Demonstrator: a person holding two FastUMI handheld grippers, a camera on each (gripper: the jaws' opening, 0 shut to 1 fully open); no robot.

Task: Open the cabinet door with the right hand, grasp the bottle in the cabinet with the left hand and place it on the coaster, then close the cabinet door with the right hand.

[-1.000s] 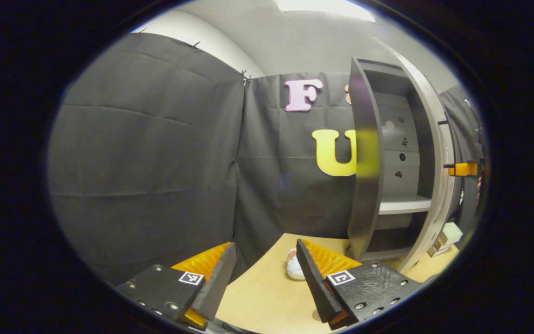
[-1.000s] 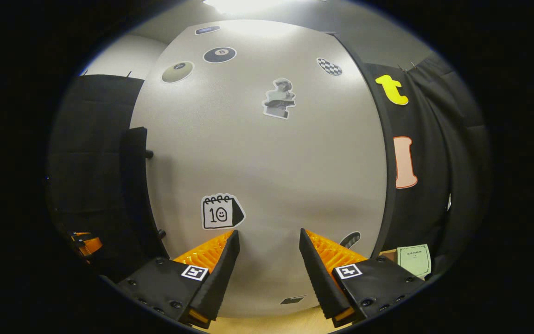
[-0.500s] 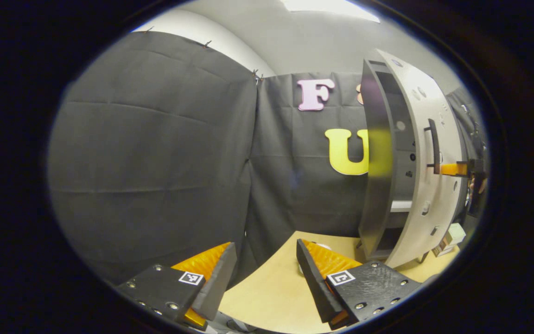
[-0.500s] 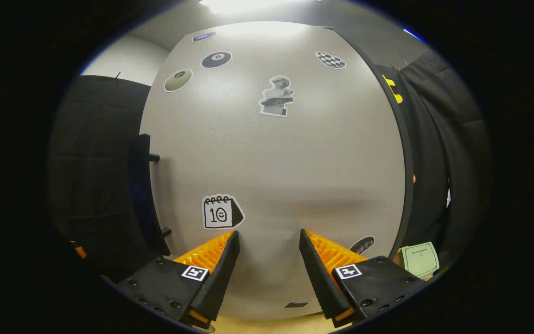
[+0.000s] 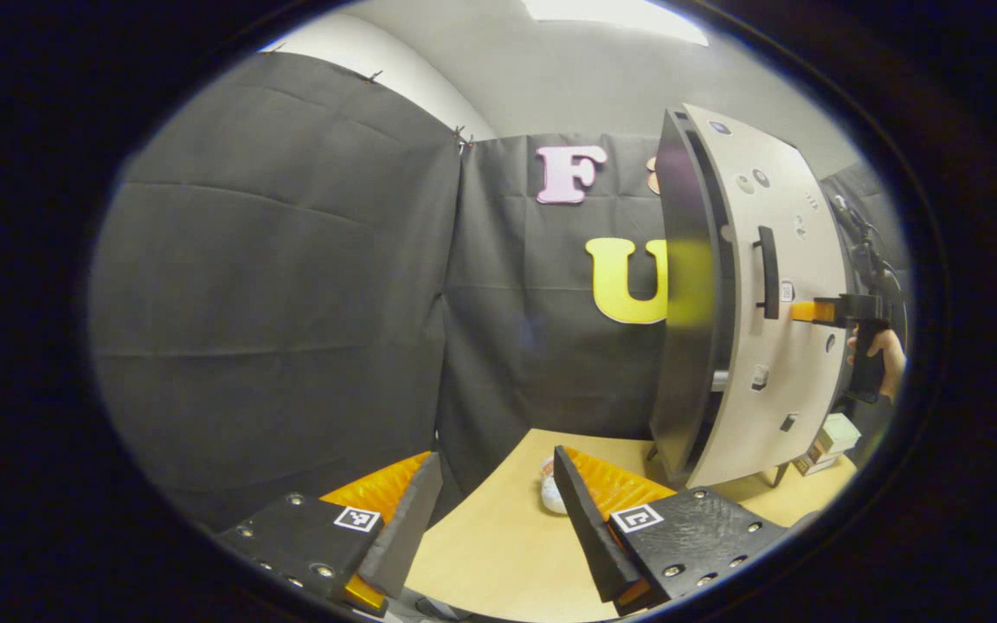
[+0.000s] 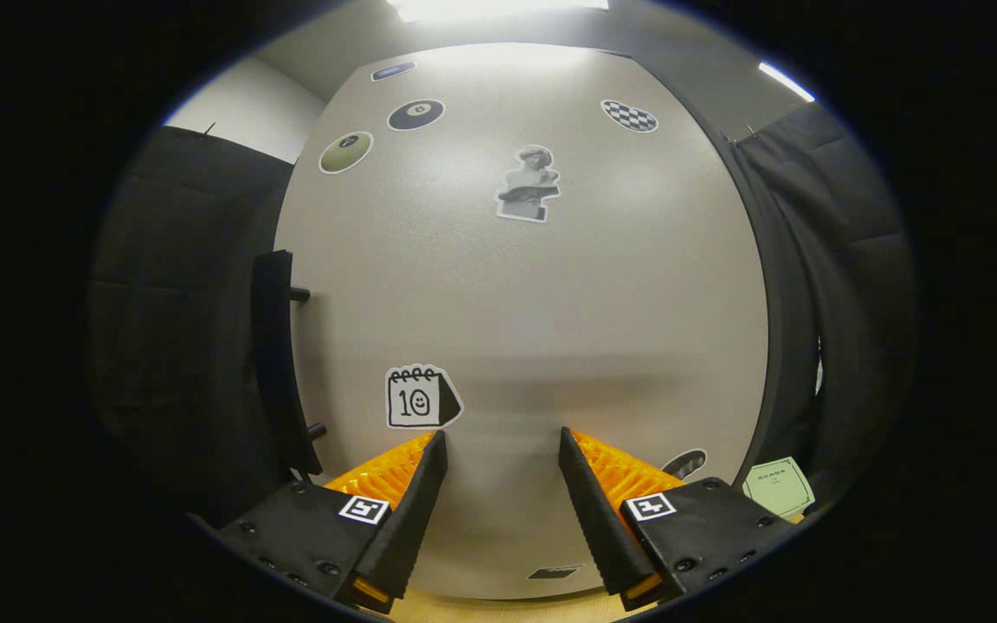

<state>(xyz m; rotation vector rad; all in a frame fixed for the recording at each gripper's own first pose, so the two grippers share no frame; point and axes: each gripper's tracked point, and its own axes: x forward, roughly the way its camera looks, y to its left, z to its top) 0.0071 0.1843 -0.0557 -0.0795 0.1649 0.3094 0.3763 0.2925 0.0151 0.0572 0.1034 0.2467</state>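
Black cloth hangs on the booth's walls behind a pale wooden table [image 5: 498,554]. On it stands a dark cabinet [image 5: 687,311] with a light grey door [image 6: 533,329]. In the left gripper view the door [image 5: 788,285] is almost shut, with a narrow gap left along its handle edge. Its dark bar handle [image 5: 767,272] is upright, and stickers dot the door's face.

The left tongs [image 5: 496,506] are released, fingers spread wide and holding nothing, low over the table. Between them, farther off on the table, lies a small white thing [image 5: 548,495], partly hidden by one finger; I cannot tell whether it is the bottle on its coaster.

The right tongs [image 6: 498,484] are also released, fingers apart, their tips close against the door's face just beside the calendar sticker [image 6: 421,398]. The handle [image 6: 278,363] is off to their left. In the left gripper view, the right tongs [image 5: 810,311] meet the door beside the handle, held by a hand [image 5: 878,350]. A small box [image 5: 832,437] sits by the cabinet's far side.
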